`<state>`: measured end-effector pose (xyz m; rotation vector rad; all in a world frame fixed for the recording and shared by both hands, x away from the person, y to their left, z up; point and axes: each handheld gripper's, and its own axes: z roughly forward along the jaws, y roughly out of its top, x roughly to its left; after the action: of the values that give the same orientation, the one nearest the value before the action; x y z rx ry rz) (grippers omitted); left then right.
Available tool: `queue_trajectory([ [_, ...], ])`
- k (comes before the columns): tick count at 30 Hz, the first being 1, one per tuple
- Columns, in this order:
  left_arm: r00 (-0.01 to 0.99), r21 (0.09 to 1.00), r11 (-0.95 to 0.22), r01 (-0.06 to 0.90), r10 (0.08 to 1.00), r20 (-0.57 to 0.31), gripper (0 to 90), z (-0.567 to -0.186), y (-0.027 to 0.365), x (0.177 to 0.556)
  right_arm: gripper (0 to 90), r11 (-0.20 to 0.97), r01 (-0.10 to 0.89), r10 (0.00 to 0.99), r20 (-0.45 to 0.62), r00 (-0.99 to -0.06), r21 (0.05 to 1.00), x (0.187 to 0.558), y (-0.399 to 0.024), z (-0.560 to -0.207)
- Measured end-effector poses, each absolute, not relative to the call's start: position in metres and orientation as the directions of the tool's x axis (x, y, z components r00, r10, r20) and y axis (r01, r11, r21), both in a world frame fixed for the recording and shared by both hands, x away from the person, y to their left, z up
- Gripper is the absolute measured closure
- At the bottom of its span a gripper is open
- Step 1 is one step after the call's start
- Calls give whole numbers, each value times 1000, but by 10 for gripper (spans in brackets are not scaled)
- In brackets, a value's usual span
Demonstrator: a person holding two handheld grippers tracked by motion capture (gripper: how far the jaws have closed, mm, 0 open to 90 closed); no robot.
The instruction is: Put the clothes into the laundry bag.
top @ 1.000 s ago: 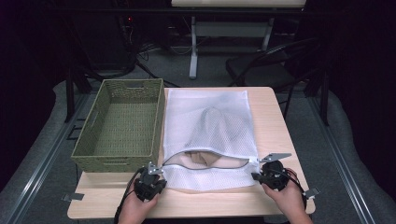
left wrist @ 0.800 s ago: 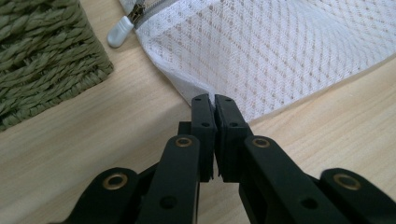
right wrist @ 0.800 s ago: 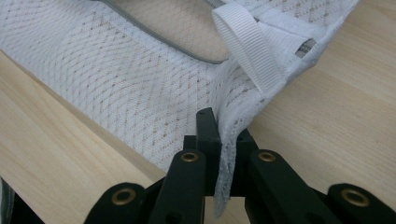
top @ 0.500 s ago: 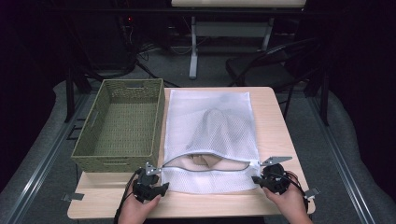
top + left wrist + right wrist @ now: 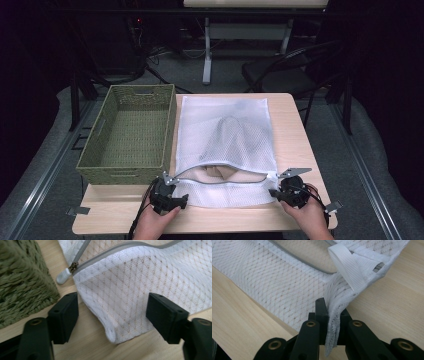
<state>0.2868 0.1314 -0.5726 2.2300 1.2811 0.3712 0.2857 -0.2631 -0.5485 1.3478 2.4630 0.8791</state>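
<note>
A white mesh laundry bag (image 5: 225, 145) lies flat just beside the green woven basket (image 5: 131, 135), its grey zipper open, beige cloth inside.

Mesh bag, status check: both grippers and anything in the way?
Left gripper jaws just opened, bag corner loose between them. Right gripper shut on mesh bag edge. Zipper open, beige cloth inside. Green basket beside the bag, nothing blocking.
</note>
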Motion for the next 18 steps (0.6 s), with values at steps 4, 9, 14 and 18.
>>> queue_trajectory([
  [4,510,579,-401,710,859,-31,263,-573,130,285,844,411,698,817,102,-567,586,286,-263,-549],
  [9,535,591,-420,689,845,-23,416,-571,126,281,842,415,700,816,102,-568,581,286,-262,-549],
  [14,546,602,-424,677,837,-24,573,-570,126,281,842,414,700,817,100,-567,582,285,-260,-550],
  [18,557,597,-432,676,830,-30,689,-569,125,283,843,427,698,810,99,-577,576,285,-259,-550],
])
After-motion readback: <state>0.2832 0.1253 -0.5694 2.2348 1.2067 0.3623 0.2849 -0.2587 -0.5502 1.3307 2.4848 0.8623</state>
